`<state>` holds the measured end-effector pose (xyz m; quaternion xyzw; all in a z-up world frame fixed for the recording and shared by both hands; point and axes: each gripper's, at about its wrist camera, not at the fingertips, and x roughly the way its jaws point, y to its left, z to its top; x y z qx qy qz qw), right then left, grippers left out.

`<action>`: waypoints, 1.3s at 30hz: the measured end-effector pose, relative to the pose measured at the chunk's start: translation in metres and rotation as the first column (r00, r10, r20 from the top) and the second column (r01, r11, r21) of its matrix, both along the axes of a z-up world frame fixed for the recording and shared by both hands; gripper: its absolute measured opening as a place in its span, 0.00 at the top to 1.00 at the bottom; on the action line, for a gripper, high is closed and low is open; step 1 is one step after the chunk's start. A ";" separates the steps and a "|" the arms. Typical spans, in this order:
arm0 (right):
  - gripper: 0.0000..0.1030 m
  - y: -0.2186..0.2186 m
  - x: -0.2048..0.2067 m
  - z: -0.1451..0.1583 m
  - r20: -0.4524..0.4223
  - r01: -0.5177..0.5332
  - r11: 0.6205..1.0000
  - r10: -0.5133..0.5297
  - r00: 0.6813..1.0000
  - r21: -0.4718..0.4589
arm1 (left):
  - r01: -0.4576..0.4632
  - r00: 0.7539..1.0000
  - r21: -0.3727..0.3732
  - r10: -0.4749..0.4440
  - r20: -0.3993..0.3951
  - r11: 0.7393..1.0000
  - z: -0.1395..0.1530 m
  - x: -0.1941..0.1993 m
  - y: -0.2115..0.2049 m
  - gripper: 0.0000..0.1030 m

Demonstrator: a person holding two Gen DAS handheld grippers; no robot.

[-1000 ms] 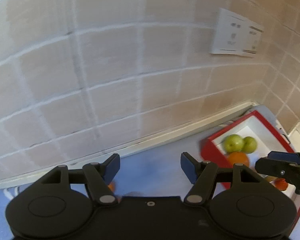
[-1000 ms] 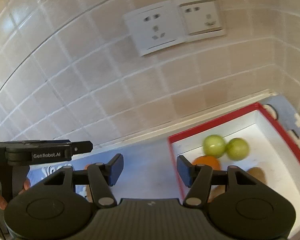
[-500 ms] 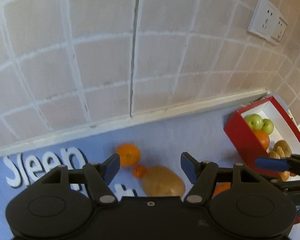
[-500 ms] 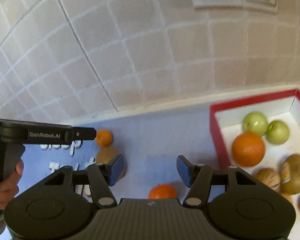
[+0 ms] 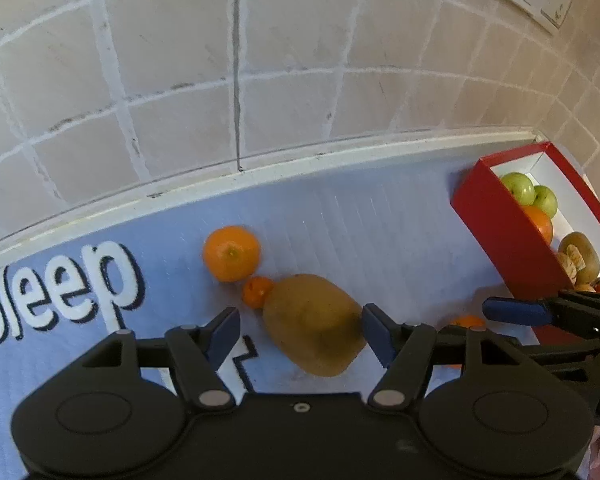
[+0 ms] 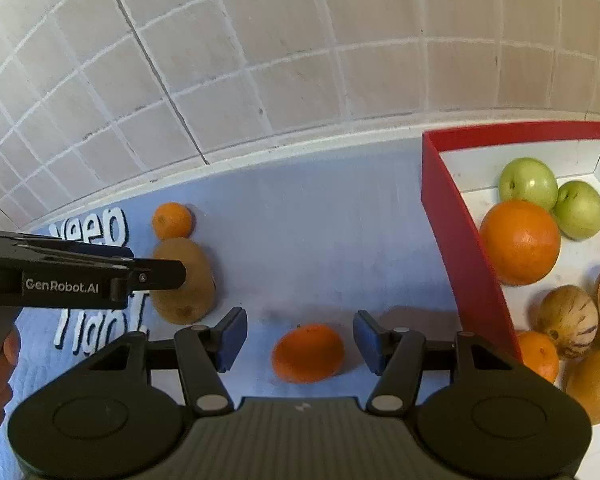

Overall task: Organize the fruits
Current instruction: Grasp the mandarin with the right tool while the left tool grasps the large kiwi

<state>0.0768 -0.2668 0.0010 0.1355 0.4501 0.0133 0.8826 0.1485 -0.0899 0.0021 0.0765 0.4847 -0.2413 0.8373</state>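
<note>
Both claws were released, holding nothing. Between the spread fingers of the left claw point(image 5: 298, 334) lay a brown kiwi point(image 5: 314, 324) on the blue mat point(image 5: 360, 232) of the bench, not gripped. A tiny orange point(image 5: 257, 291) touched the kiwi on its far left side, and a bigger mandarin point(image 5: 231, 253) lay just beyond. The right claw point(image 6: 300, 338) framed a flat orange point(image 6: 308, 353) on the mat. At the right stood the red box point(image 6: 452, 216), containing two green apples point(image 6: 528, 183), a large orange point(image 6: 520, 242) and other fruits.

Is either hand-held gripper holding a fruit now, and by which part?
Nothing is held. The left hand-held gripper is open around the kiwi; the right around an orange.
</note>
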 end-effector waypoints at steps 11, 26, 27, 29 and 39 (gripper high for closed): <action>0.41 0.001 -0.002 -0.016 -0.033 -0.001 1.000 0.001 0.999 0.004 | 0.026 0.999 -0.005 -0.026 -0.023 1.000 -0.007 0.002 -0.006 0.22; 0.56 0.015 -0.017 -0.020 0.039 -0.028 0.996 0.032 0.999 -0.085 | 0.030 0.999 0.017 -0.030 -0.032 0.999 -0.027 0.002 -0.013 0.23; 0.57 0.015 -0.017 -0.019 0.039 -0.029 0.996 0.033 0.999 -0.087 | 0.035 0.999 0.011 -0.035 -0.011 0.999 -0.024 0.001 -0.013 0.23; 0.58 0.014 -0.018 -0.019 0.040 -0.031 0.996 0.034 0.999 -0.083 | 0.046 0.999 0.020 -0.046 -0.001 0.999 -0.024 -0.001 -0.014 0.24; 0.58 0.014 -0.023 -0.006 0.067 -0.035 0.997 0.039 0.997 -0.068 | 0.034 0.999 0.011 -0.034 0.030 0.999 -0.017 -0.007 -0.012 0.25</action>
